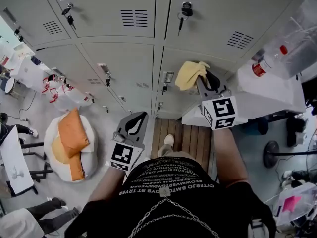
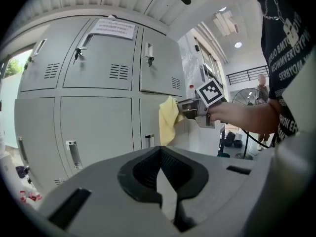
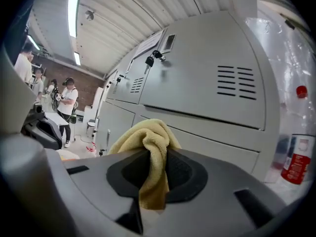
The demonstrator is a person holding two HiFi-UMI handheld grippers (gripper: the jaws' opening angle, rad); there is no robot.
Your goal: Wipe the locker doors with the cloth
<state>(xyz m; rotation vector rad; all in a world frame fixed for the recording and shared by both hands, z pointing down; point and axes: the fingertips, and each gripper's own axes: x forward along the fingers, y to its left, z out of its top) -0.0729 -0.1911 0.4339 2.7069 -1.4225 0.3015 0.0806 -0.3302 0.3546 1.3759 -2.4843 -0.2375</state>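
Right claw (image 1: 208, 81) is pressed onto the cloth (image 3: 148, 149), a thick fold of it pinched between the black pads with the rest bunched up in front. It's yellow terry, soft and loopy, so a firm pinch on a fold looks like the way to stop it slipping once I drag it. I'm holding it up at the lower right door (image 1: 184, 62), beside the latch; whether the cloth is actually touching the metal I can't tell.

Left claw (image 1: 134, 125) hangs low and well apart from the lockers (image 1: 124, 58), tips together on nothing — spare for now, I reckon, and kept out of the wiping arm's way.

The doors are flat grey painted steel, smooth and slightly glossy, broken only by louvred vents, handles and keys (image 1: 184, 10) in the locks — snags to steer the cloth round.
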